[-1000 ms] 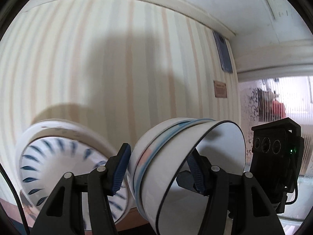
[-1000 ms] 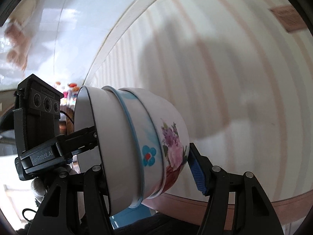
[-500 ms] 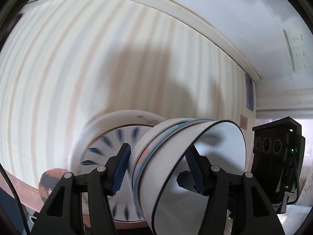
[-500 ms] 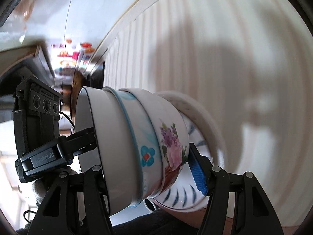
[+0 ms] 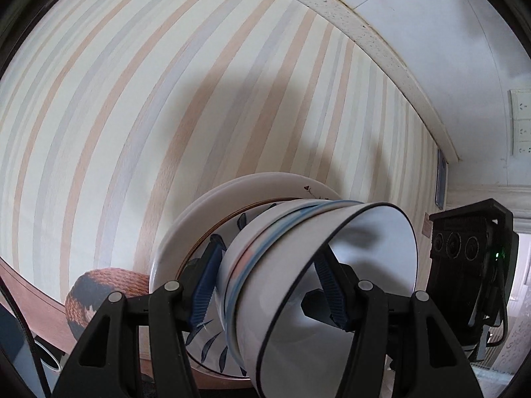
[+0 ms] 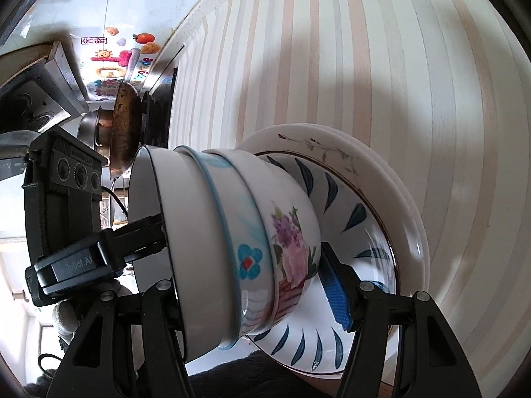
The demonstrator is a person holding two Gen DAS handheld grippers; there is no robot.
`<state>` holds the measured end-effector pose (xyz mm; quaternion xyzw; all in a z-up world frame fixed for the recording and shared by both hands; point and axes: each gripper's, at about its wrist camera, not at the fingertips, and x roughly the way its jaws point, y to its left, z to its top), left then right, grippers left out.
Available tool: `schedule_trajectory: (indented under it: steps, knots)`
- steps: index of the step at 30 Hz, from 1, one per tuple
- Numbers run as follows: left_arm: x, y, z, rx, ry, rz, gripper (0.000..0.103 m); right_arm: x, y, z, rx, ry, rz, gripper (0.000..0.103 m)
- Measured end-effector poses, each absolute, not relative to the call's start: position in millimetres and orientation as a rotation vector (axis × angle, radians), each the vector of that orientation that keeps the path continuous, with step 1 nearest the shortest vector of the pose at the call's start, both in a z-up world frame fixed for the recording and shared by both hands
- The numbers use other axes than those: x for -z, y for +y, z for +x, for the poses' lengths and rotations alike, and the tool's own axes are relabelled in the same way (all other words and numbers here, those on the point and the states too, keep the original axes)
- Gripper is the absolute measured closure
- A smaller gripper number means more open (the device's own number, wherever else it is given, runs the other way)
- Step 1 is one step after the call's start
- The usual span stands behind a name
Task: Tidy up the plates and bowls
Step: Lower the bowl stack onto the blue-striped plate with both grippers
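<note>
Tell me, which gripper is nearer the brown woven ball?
Left: the left gripper grips the bowls right beside the ball; the right gripper holds them from the far side.

I see a desk [image 5: 166,99] with long stripes in cream, tan and pale grey. A brown wood strip [image 5: 26,292] runs along its near edge. A big white plate [image 5: 265,182] lies flat on the stripes. A plate with blue leaf marks [image 6: 332,348] sits on top of it. A stack of bowls [image 5: 332,282] hides the middle of that plate. Just beside the plates, by the wood strip, is a round woven brown thing [image 5: 106,282]. Far off on the desk lies a thin dark thing [image 5: 440,179].
</note>
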<state>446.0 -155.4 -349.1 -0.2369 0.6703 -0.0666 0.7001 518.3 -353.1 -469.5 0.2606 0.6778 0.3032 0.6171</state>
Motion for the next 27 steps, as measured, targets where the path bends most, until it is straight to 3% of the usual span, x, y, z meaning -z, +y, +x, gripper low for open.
schedule_trajectory:
  steps: [16, 27]
  knots:
    - [345.0, -161.3, 449.3, 0.157, 1.47, -0.42, 0.048, 461.6, -352.0, 514.5, -0.635, 1.577, 0.525, 0.038]
    - [314.7, -159.3, 432.9, 0.108, 1.378, -0.294, 0.048, 422.9, -365.8, 503.9, -0.557, 1.49, 0.447, 0.038]
